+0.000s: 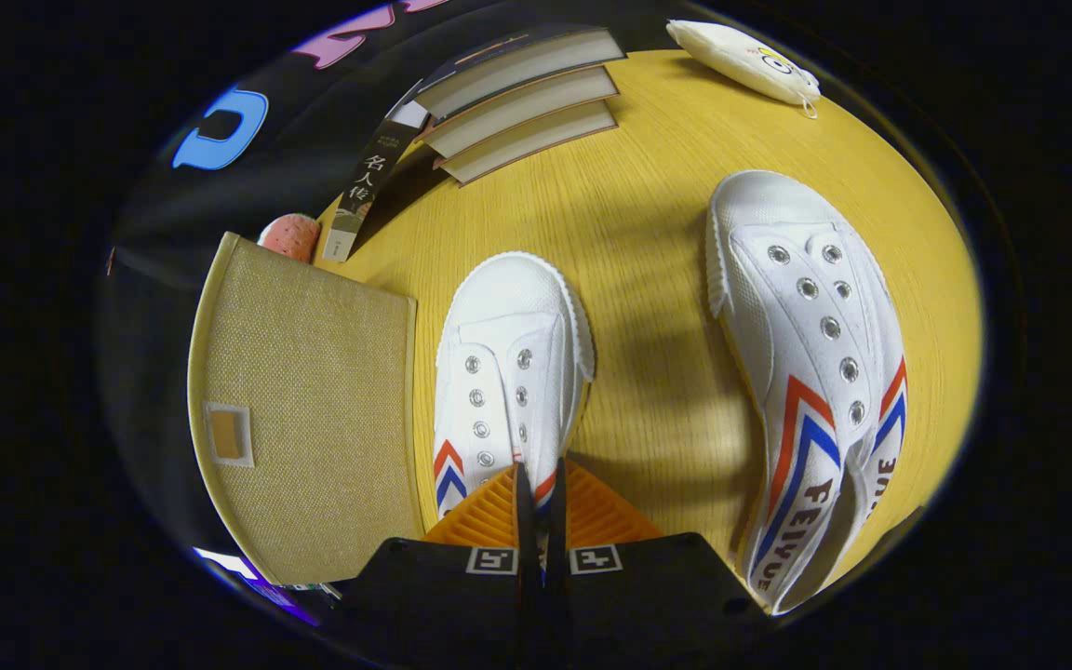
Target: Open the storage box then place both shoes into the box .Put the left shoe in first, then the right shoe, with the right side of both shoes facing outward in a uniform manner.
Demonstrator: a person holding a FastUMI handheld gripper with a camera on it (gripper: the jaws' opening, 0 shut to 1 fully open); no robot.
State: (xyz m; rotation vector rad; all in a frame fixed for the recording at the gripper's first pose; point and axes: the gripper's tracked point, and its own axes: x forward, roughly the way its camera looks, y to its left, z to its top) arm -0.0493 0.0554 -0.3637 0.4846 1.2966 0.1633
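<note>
Gripper (536,507) nearest, fingers drawn almost together, clamped on a thin part of the left shoe (508,372) at its heel end, likely the tongue or collar edge; exact part pinched not discernible. Shoe upright on its sole, toe pointing away from the fingers, white canvas with metal eyelets and red-blue chevrons on the sides.

Table (648,233): yellow wood-grain top, shadow falling across it just past the left shoe. Black cloth wall beyond the far edge.

Right shoe (806,363) well apart from the left shoe, on the side opposite the box, tilted onto its side, toe away, red-blue stripes and lettered heel strip facing up.

Box (313,409) just beside the left shoe on its other side: tan woven fabric, lid closed and flat, small label pocket on top. Contents hidden.

Pink rounded object (290,235) just past the box's far corner, partly hidden behind it.

Books (517,98) farther, beyond the left shoe's toe: three stacked in a stepped pile, page edges showing, one more dark book leaning beside them toward the box.

White pouch (745,60) farthest, at the table's far edge beyond the right shoe.
</note>
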